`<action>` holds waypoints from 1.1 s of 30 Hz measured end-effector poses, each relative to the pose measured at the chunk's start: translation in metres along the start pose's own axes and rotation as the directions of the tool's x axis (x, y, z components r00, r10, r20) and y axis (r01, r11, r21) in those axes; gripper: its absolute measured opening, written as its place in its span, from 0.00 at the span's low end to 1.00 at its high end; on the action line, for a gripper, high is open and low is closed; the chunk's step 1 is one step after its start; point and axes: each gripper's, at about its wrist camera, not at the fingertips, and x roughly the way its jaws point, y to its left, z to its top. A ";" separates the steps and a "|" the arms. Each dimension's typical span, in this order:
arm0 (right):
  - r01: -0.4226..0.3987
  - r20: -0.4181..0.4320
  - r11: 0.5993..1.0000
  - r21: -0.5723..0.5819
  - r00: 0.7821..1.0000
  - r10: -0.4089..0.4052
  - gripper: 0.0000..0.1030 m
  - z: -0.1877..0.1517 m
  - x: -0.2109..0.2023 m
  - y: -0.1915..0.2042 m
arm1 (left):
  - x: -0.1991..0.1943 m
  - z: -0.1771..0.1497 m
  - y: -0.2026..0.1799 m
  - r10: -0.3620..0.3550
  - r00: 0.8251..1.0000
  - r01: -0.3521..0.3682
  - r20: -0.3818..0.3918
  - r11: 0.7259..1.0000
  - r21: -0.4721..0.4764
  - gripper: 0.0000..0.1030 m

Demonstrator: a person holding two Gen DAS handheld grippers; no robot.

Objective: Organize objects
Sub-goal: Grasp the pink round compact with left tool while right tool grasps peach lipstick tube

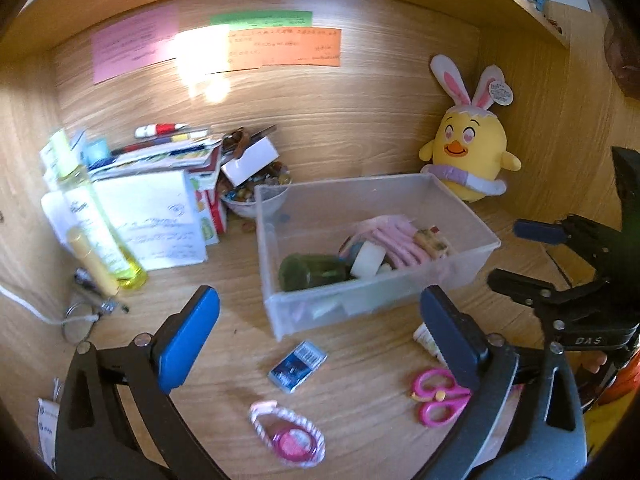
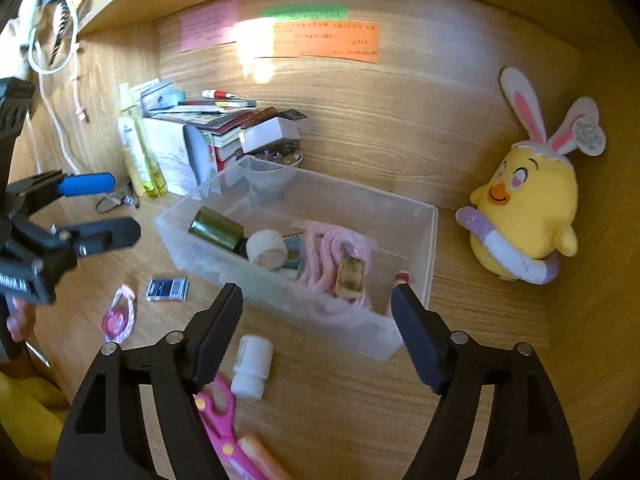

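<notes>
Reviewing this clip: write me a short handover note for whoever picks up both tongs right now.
Left tongs: open, empty.
Right tongs: open, empty.
Done: clear plastic bin holds a dark green jar, a white tape roll and pink cloth.
Left on the wooden desk: pink scissors, small white bottle, blue packet, pink-and-white oval item.

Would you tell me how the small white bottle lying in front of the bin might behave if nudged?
The white bottle lies on its side, so its round body would probably roll. It looks like light plastic, likely sliding easily on the smooth desk.
</notes>
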 end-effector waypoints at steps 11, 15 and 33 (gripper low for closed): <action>-0.032 -0.096 0.999 0.029 0.995 0.034 0.74 -0.057 -0.003 0.006 | 0.001 -0.057 0.014 0.053 0.993 -0.056 -0.109 0.998 -0.019 0.99; -0.042 -0.166 0.997 0.065 0.985 0.052 0.72 -0.076 0.004 -0.002 | 0.008 -0.078 0.016 0.031 0.985 -0.036 -0.169 0.999 -0.025 0.99; -0.144 -0.242 0.986 0.089 0.957 0.162 0.19 -0.097 0.005 0.004 | 0.021 -0.100 0.024 -0.047 0.972 0.034 -0.231 0.998 -0.059 0.37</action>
